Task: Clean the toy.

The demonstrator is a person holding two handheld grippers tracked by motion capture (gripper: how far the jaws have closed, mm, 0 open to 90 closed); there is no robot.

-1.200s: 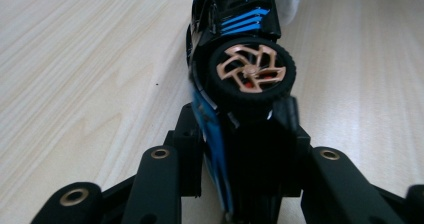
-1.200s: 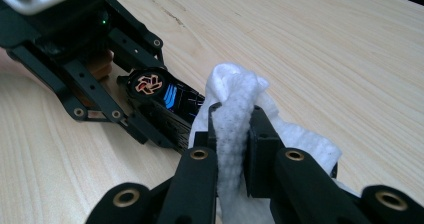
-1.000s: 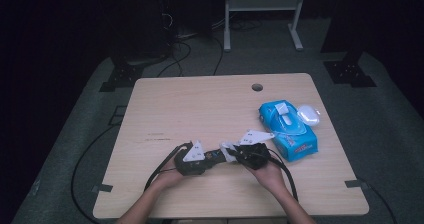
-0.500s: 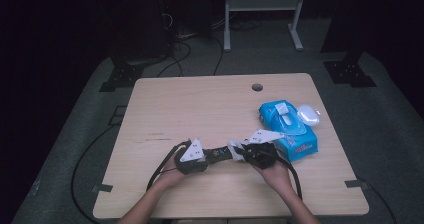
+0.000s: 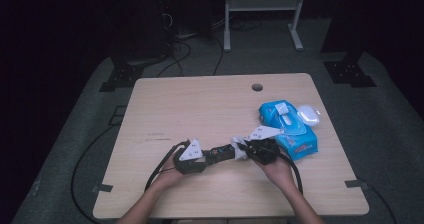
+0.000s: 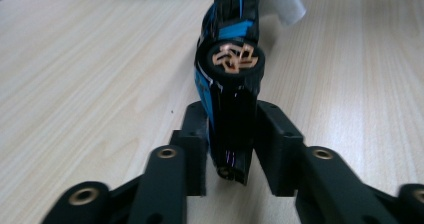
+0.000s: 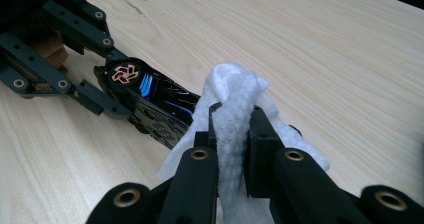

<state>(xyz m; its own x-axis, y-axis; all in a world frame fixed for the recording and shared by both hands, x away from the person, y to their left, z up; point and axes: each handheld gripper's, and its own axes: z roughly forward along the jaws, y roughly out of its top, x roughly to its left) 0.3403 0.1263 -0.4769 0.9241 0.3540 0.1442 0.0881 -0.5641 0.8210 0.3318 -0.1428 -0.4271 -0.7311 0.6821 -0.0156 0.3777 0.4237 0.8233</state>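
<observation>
- The left claw is clenched on one end of a black and blue toy car, which lies low over the desk near its front edge.
- The right claw is clenched on a white wet wipe, pressed against the car's other end.
- The car is glossy, with a copper-spoked wheel.
- A blue wipes pack lies just right of the claws; bare wood stretches left and ahead.
</observation>
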